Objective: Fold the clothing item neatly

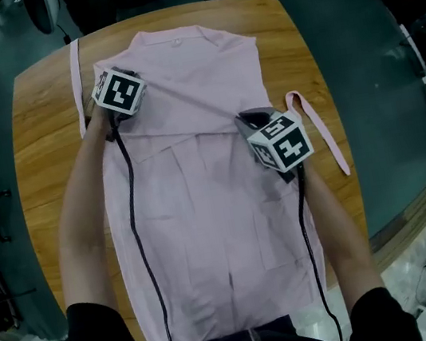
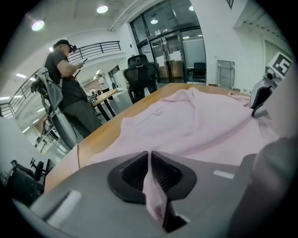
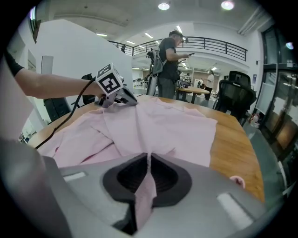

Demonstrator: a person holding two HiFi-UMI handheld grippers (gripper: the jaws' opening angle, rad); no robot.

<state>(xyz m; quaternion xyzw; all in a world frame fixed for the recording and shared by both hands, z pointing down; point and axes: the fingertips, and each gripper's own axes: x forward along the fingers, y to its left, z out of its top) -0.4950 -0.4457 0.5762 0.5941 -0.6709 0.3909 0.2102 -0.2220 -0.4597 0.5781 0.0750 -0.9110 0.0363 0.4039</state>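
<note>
On a wooden table point(image 1: 48, 153), the left gripper point(image 2: 150, 160) and the right gripper point(image 3: 148, 162) each pinch a fold of the pink garment point(image 1: 207, 231) spread there.

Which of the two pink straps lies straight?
The left strap, lying straight beside the garment on the table; the right strap curls into a loop at its far end.

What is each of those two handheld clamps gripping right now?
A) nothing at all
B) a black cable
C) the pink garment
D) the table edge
C: the left gripper and the right gripper each have their jaws closed on a fold of the pink garment.
</note>
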